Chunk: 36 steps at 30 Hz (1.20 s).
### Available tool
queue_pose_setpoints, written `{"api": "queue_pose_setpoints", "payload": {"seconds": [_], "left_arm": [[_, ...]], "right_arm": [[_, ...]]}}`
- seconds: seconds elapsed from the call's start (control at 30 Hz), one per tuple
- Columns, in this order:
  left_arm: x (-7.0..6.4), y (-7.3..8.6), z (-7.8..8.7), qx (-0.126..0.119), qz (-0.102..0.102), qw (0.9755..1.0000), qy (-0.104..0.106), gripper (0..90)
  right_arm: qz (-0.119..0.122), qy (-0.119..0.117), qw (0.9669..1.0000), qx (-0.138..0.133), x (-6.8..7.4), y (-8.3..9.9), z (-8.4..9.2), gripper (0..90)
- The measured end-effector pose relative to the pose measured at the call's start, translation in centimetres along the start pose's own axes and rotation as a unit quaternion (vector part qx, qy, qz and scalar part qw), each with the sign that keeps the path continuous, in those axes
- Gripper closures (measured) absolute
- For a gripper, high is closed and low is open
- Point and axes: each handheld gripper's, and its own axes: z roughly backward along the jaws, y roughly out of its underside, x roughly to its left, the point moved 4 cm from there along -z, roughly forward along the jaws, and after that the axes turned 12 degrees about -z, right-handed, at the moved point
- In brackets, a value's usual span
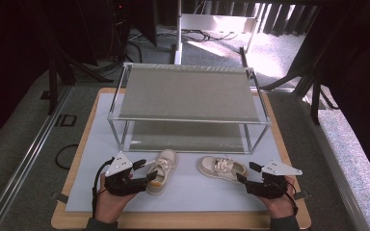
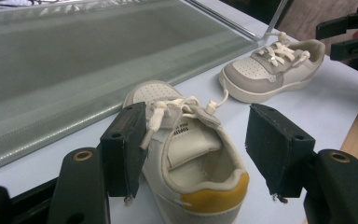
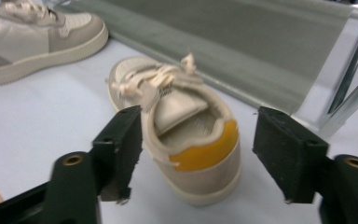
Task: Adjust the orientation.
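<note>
Two small white-and-beige sneakers lie on a pale sheet covering the wooden table (image 1: 72,202), in front of a two-tier metal-framed shoe rack (image 1: 188,91) with grey fabric shelves.

Left sneaker (image 1: 161,171): it lies near the rack's lower shelf, toe toward the rack, yellow-tabbed heel toward the person. The left gripper (image 1: 147,169) straddles the heel end. In the left gripper view, the sneaker (image 2: 186,158) sits between the two black jaws. The left-hand pad is touching or just beside the shoe's side and lace; the right-hand pad stands clear of it. The jaws are apart and do not clamp the shoe.

Right sneaker (image 1: 221,168): it lies on its sole, toe pointing toward the left sneaker, the two shoes apart. The right gripper (image 1: 246,172) sits just beside its heel. In the right gripper view, the sneaker (image 3: 182,135) stands between the jaws with its yellow heel tab facing the camera. The left-hand pad is close against the collar; the right-hand pad is well off. The jaws are wide and hold nothing.

Both shoes rest on the sheet; neither is on the rack.
</note>
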Motion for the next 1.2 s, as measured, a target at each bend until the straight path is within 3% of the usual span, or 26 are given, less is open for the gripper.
{"api": "queue_pose_setpoints", "payload": {"seconds": [0.37,0.67,0.83,1.13,1.2], "left_arm": [[-0.4,0.9,0.0,0.022,-0.001,0.9998,0.003,33.0],[-0.4,1.5,-0.1,0.030,0.006,0.9994,0.016,33.7],[-0.4,1.7,-0.1,0.035,0.001,0.9993,0.016,33.6],[-0.6,1.9,-0.3,0.039,-0.003,0.9990,0.019,32.0],[-0.6,2.0,-0.4,0.042,-0.003,0.9989,0.020,30.9]], "right_arm": [[-0.005,-0.009,0.9996,0.028,-0.1,1.5,-1.4,28.7],[-0.001,-0.007,0.9995,0.032,0.1,1.9,-1.1,29.2],[-0.001,-0.009,0.9994,0.032,0.3,2.0,-0.9,29.3],[0.011,-0.024,0.9990,0.036,1.5,2.8,-0.3,29.8],[0.014,-0.027,0.9988,0.037,1.7,2.8,-0.2,33.9]]}}
